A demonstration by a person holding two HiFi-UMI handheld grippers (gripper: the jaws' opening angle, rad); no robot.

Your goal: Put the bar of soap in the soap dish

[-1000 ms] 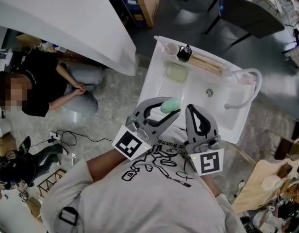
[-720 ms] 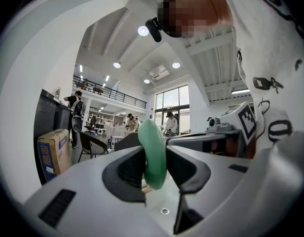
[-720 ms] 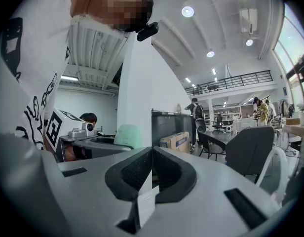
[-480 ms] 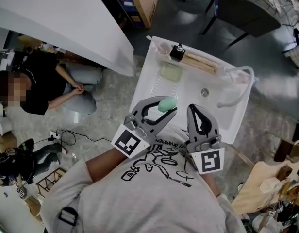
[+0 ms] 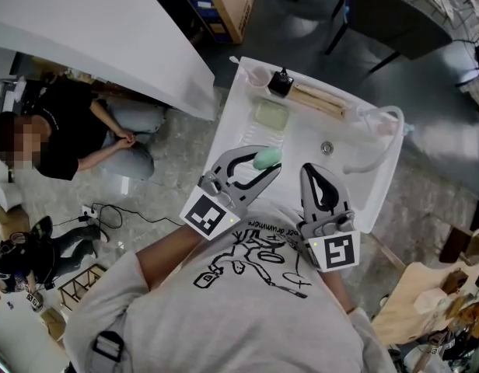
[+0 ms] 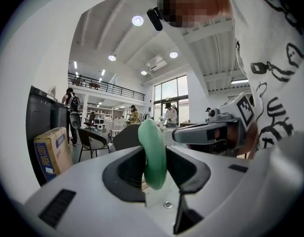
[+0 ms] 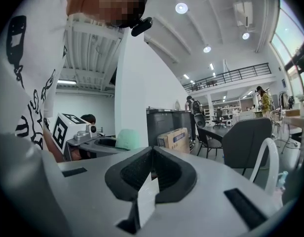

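Observation:
A mint-green bar of soap (image 5: 266, 158) is clamped on edge between the jaws of my left gripper (image 5: 270, 163), held over the near left rim of the white sink (image 5: 356, 196). In the left gripper view the soap (image 6: 153, 152) stands upright between the dark pads. The pale green soap dish (image 5: 271, 115) lies on the sink's left side, beyond the soap. My right gripper (image 5: 308, 169) hovers beside the left one with its jaws together and nothing in them. From the right gripper view (image 7: 152, 154) the soap (image 7: 127, 138) shows at the left.
At the sink's back stand a small cup (image 5: 259, 74), a black dispenser (image 5: 281, 82) and a wooden brush (image 5: 321, 99). A white faucet (image 5: 377, 142) arches at the right, near the drain (image 5: 326, 148). A person sits on the floor at the left (image 5: 68, 134).
Both grippers have drifted a little forward over the sink's near rim. The soap is slightly closer to the soap dish. The grip on it is unchanged.

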